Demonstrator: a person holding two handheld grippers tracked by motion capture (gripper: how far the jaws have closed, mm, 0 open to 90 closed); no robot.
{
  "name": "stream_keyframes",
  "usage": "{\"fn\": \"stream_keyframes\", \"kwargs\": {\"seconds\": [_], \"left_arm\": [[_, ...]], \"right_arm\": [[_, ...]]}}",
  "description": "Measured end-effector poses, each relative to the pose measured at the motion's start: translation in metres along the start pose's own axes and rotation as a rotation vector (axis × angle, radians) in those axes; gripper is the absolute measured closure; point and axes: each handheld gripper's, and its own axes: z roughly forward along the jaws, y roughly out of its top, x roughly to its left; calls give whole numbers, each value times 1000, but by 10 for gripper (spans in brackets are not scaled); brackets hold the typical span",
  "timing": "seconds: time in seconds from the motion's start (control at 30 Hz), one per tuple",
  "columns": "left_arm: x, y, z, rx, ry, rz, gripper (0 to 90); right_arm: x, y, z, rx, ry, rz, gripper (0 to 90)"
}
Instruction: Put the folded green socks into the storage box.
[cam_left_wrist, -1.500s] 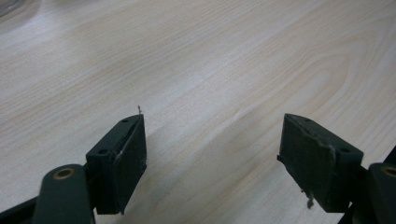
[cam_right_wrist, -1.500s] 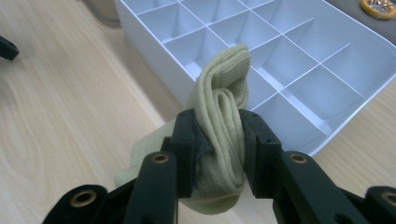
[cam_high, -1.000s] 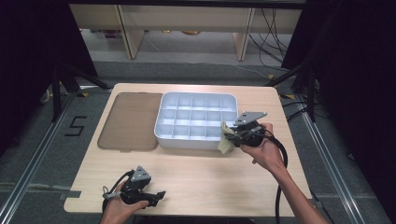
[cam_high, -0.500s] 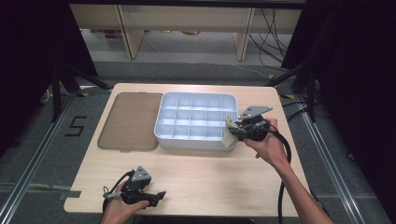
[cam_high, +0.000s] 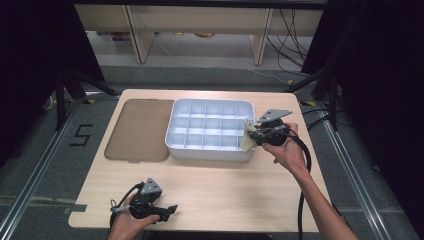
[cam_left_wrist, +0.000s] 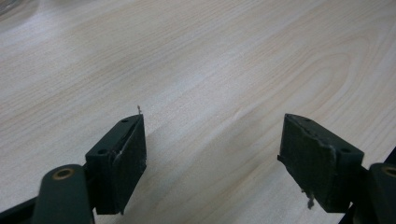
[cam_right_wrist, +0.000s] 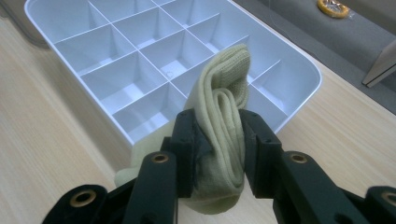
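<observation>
A folded pale yellow-green sock (cam_right_wrist: 219, 116) is pinched between the jaws of my right gripper (cam_right_wrist: 218, 140), which is shut on it. In the high view this right gripper (cam_high: 252, 134) hovers at the right front corner of a white compartment tray (cam_high: 210, 150), the sock (cam_high: 247, 142) hanging at the tray's edge. The tray (cam_right_wrist: 299, 60) has several bare cells below the sock. My left gripper (cam_high: 167, 210) rests low near the table's front edge, open; the left gripper view has its fingers (cam_left_wrist: 123, 158) spread wide over bare wood.
A brown translucent lid (cam_high: 137, 130) lies flat to the left of the tray. Light wooden tabletop (cam_high: 225, 190) stretches between both hands. Black cables trail from each gripper. Beyond the table lie grey floor and shelving legs.
The right gripper with the sock has shifted slightly toward the tray's right front corner and a little up. The left gripper has stayed put.
</observation>
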Motion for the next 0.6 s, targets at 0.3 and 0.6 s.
{"fn": "stream_keyframes", "kwargs": {"seconds": [0.3,0.6], "left_arm": [[-1,0,0,6,1,-5,224],[-2,0,0,2,4,-14,224]], "right_arm": [[-6,1,12,6,-28,-3,691],[-5,3,27,40,-71,-39,691]]}}
